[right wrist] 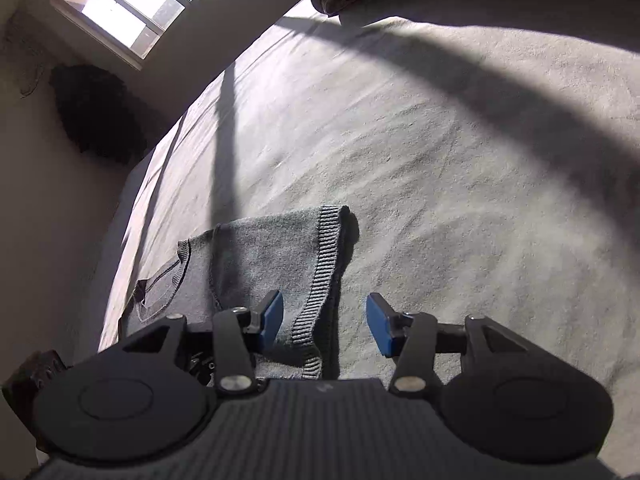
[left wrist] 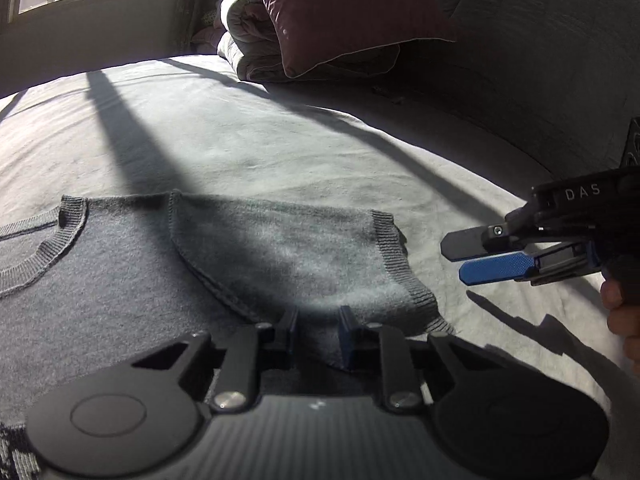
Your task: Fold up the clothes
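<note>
Left tongs (left wrist: 318, 330) closed down on the near edge of the grey sweater (left wrist: 120, 288), a pinch of knit between the fingers; looks like a grip taken to lift or drag that edge for the next fold. Right tongs (right wrist: 324, 322) open, nothing held, hovering just over the ribbed cuff (right wrist: 320, 280) of the folded-in sleeve; from the left view they hang clear above the bedsheet (left wrist: 280, 132) beside the sweater, probably ready to take a second hold. A hand (left wrist: 624, 312) shows at their handle.

Sweater lies flat on the bed, neckline (left wrist: 44, 240) to the left, one sleeve (left wrist: 280, 248) already laid across the body, so the fold is partway. Pillow (left wrist: 344, 12) and rolled quilt (left wrist: 244, 28) sit at the head of the bed, well apart.

Writing: "DAS" on the right tongs' body (left wrist: 582, 192). No label on the sweater readable.
</note>
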{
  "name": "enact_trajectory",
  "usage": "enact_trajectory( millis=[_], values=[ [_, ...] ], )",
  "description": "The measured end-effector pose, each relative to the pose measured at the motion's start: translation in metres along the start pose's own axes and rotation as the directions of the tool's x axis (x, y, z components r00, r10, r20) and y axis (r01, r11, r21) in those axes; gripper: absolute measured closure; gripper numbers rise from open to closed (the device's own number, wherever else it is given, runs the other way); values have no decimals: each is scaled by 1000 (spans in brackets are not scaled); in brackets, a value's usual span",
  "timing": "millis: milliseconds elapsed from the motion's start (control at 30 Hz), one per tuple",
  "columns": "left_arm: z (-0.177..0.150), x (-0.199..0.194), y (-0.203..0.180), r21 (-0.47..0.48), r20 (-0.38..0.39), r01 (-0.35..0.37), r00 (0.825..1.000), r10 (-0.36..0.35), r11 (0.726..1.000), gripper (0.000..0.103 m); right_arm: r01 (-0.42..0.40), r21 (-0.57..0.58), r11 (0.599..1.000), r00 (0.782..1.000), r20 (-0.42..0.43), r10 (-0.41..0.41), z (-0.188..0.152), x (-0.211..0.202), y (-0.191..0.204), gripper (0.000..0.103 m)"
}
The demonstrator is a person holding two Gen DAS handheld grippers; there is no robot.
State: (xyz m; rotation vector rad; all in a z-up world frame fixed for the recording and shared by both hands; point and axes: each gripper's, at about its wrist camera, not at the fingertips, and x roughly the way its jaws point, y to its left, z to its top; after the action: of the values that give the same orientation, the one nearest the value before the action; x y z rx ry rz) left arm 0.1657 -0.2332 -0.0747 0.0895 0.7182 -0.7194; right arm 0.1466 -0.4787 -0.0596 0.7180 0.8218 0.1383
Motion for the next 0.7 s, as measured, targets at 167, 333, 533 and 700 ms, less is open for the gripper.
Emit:
enact_trajectory(
  millis=[167, 333, 533, 700],
  values=[
    [-7, 1, -25, 115, -13, 89, 996, -88, 989, 84, -33, 24, 999, 999, 43, 32, 1, -8, -9, 52],
    [-13, -1, -37, 186, -24, 150, 989, -148, 971, 76, -97, 45, 994, 994, 51, 95, 8, 0, -18, 52],
    [-18, 0, -51, 275, -31, 164, 986, -162, 947, 67, -105, -25, 994, 993, 53, 106, 17, 36, -15, 53],
    [-24, -1, -55, 274, 3, 107, 994, -112, 956, 92, -118, -125, 985, 991, 56, 125, 17, 59, -14, 99]
  ],
)
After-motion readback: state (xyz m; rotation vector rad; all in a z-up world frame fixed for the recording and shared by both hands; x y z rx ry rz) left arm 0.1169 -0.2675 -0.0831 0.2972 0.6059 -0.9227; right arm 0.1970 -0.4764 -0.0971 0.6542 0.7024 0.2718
